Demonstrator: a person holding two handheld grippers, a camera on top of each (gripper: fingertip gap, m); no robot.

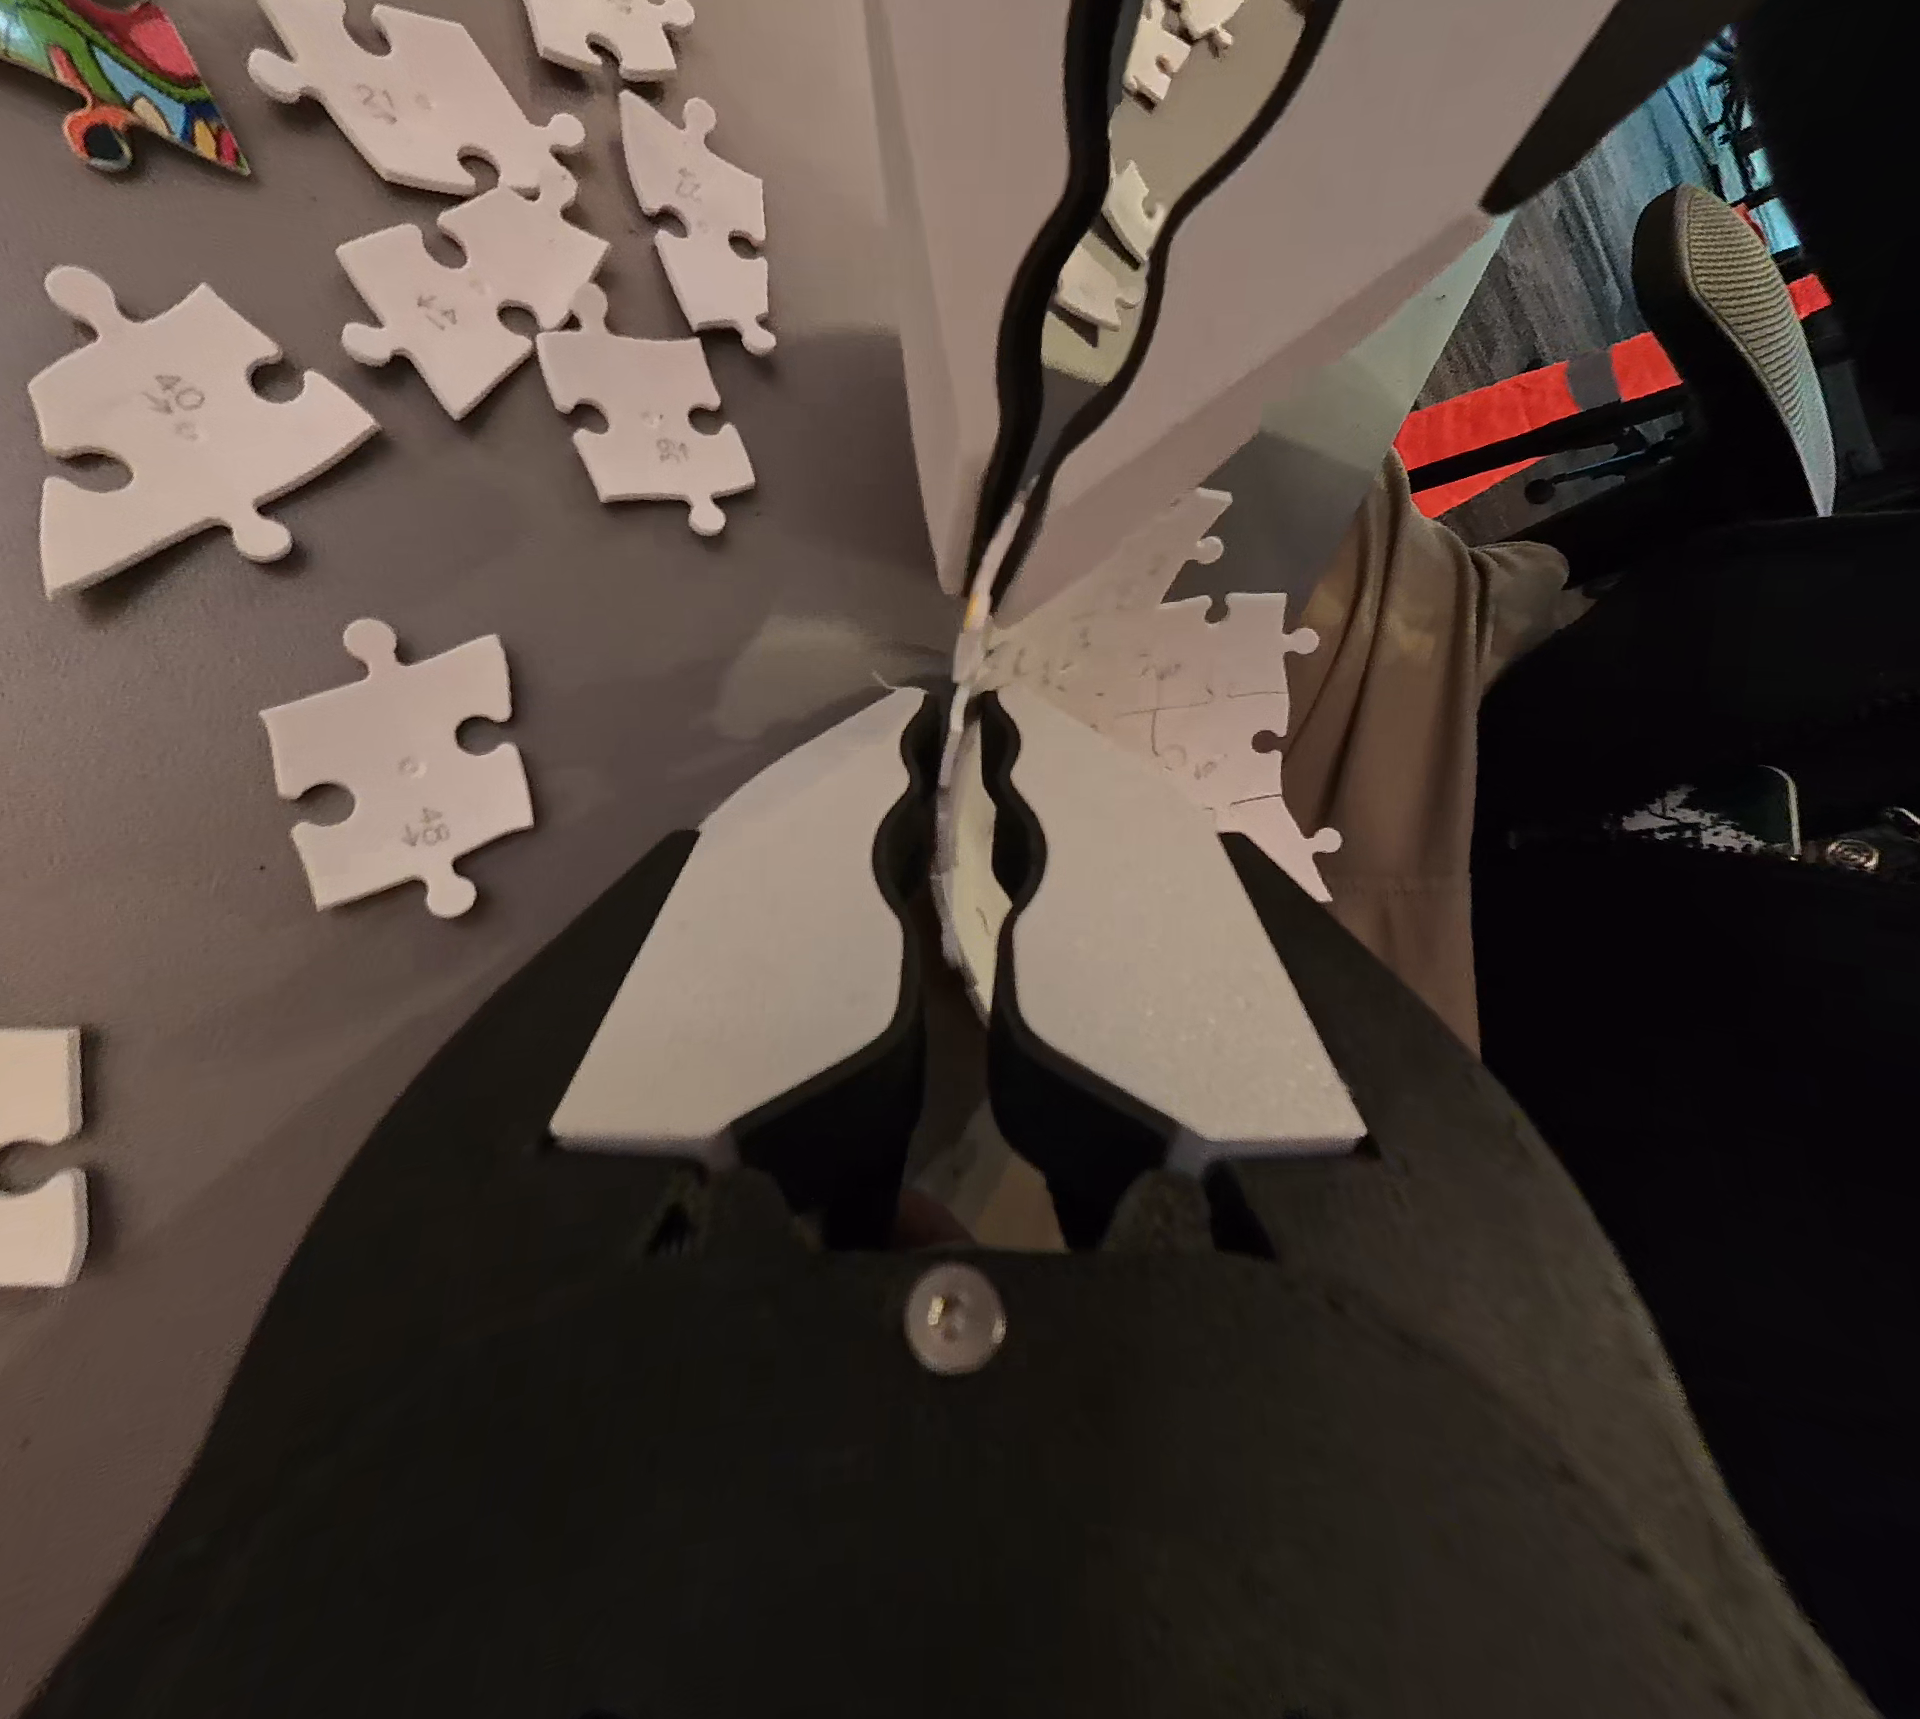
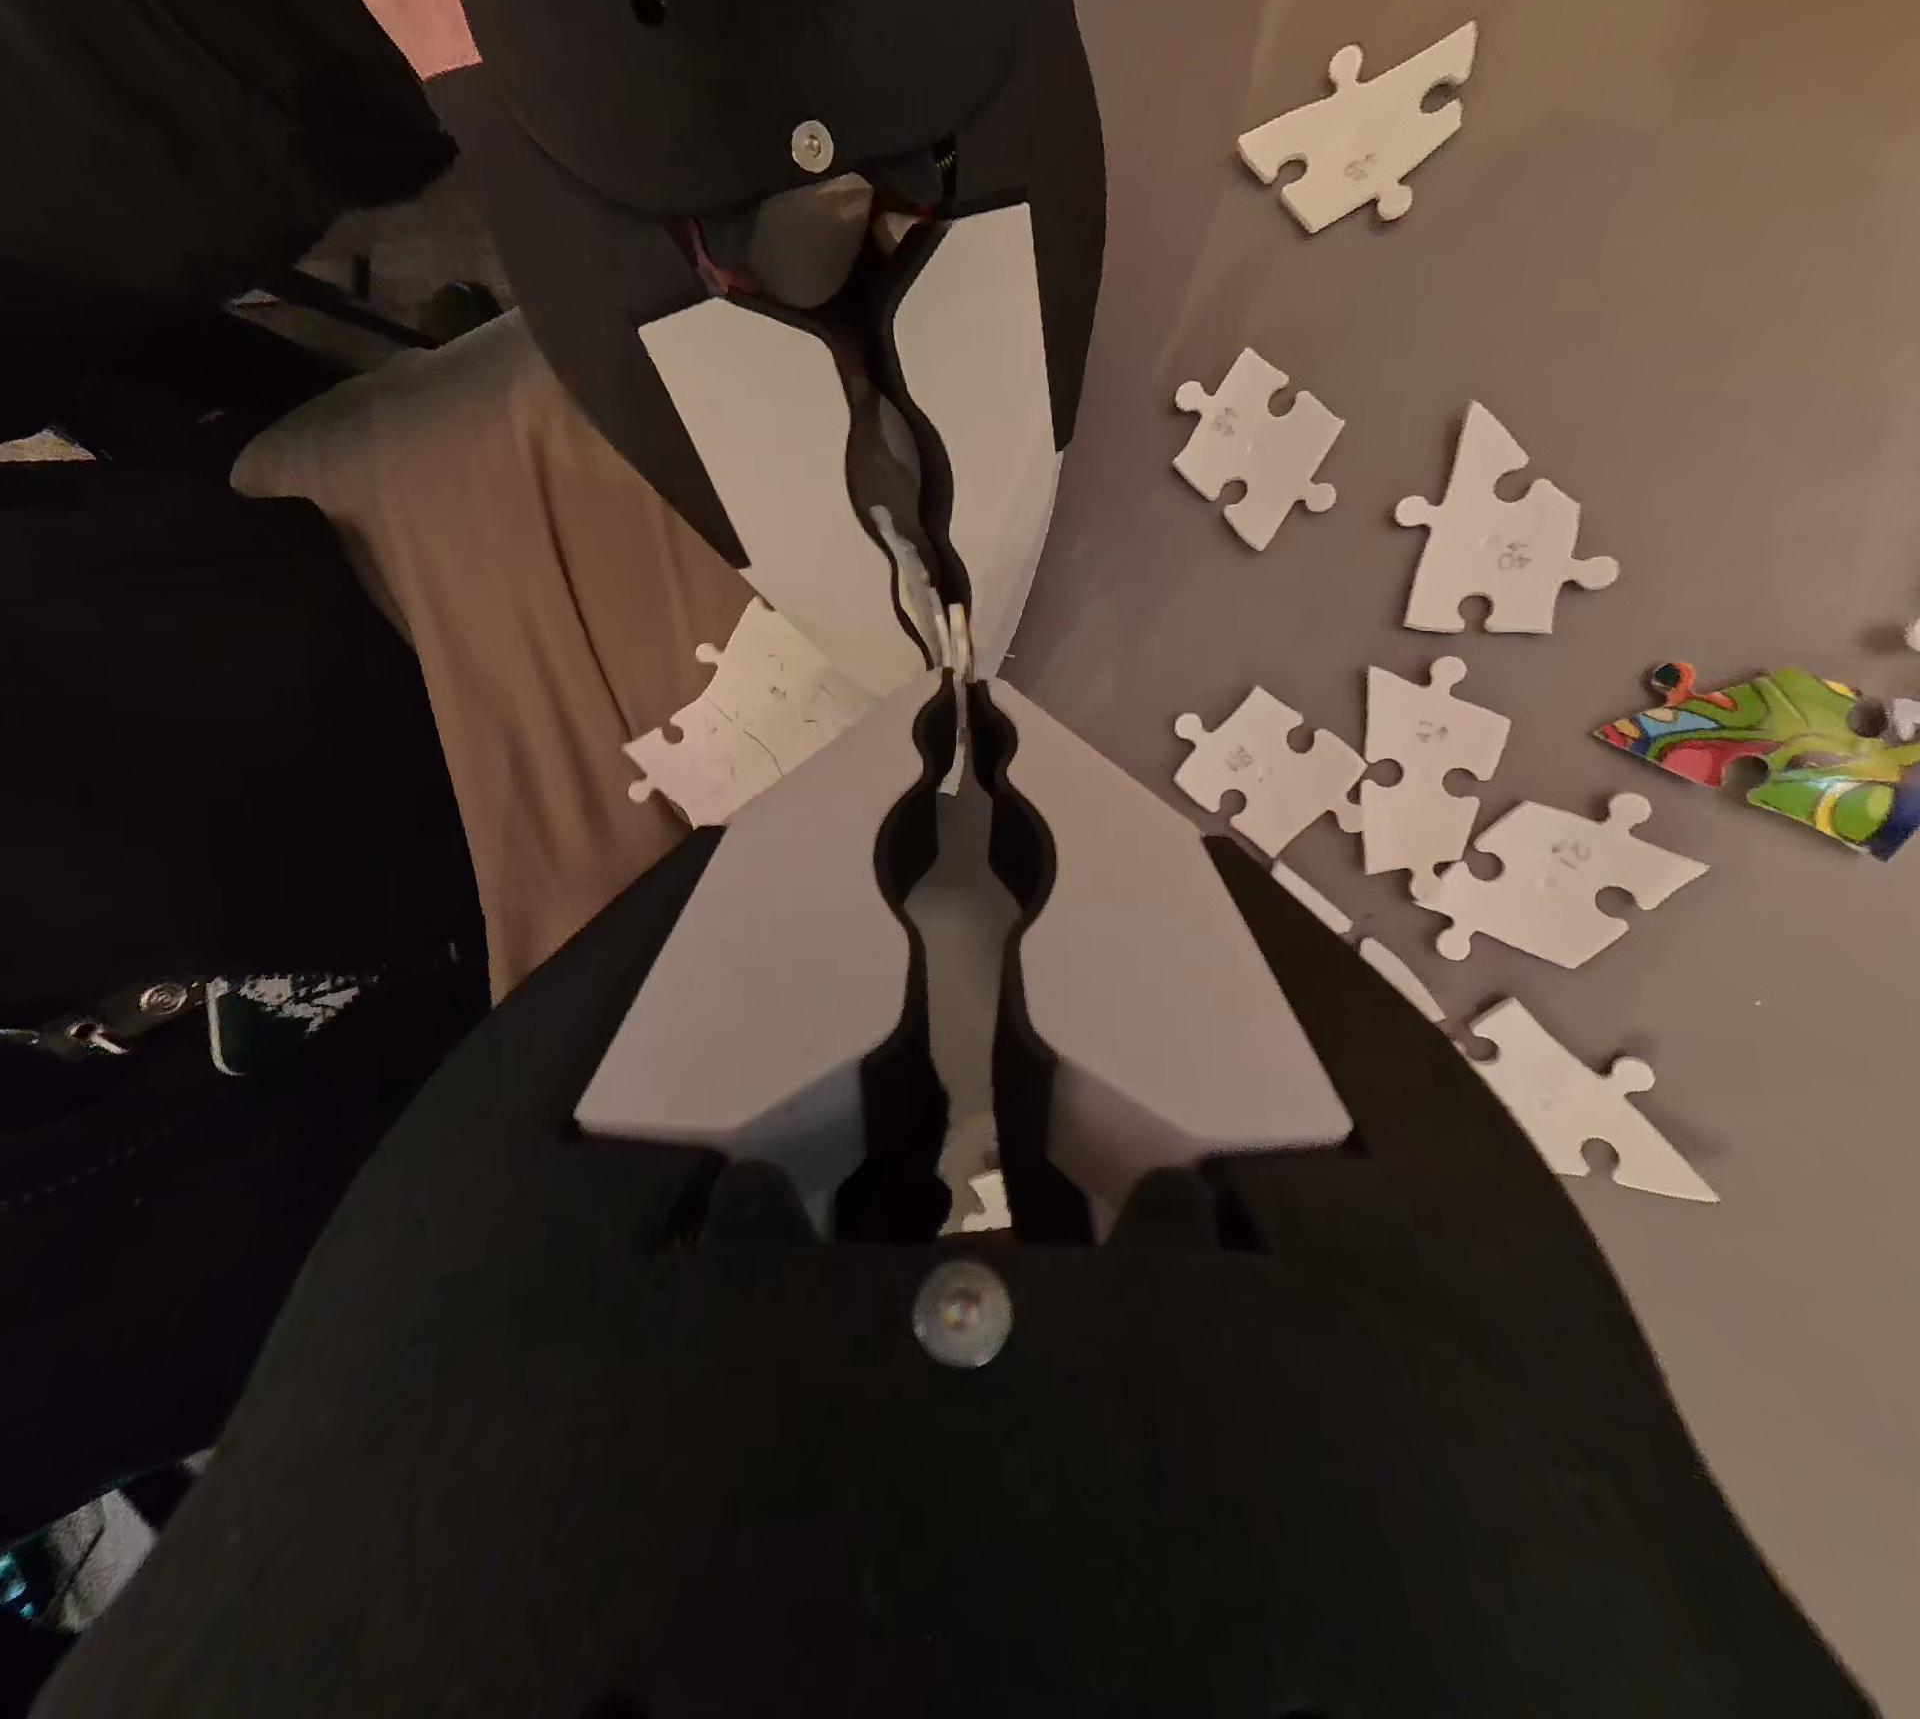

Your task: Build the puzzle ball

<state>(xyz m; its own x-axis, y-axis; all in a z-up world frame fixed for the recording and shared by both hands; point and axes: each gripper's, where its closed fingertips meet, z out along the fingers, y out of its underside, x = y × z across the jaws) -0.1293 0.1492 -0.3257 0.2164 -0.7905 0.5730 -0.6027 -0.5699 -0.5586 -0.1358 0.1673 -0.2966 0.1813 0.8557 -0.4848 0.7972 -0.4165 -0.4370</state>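
Observation:
My two grippers meet tip to tip above the grey table. My left gripper [image 1: 966, 719] is shut on a thin white puzzle edge [image 1: 951, 822] seen edge-on. It seems to belong to the assembled puzzle section [image 1: 1216, 703], white back up, which fans out beside the tips. My right gripper [image 2: 961, 703] is shut on a white puzzle piece [image 2: 954, 760], also edge-on, touching the other's edge. The right gripper [image 1: 977, 599] comes in from the top of the left wrist view. The left gripper [image 2: 940, 625] and the section [image 2: 748, 724] show in the right wrist view. The joint itself is hidden.
Several loose white-backed pieces [image 1: 416, 765] [image 2: 1257, 448] lie scattered on the grey table [image 1: 623, 589]. A colourful face-up piece [image 1: 104, 38] [image 2: 1787, 755] lies farther out. A person's beige-clad leg [image 2: 499, 578] and a chair [image 1: 1745, 339] are beyond the table's edge. Left and right tips are no more than a few centimetres apart.

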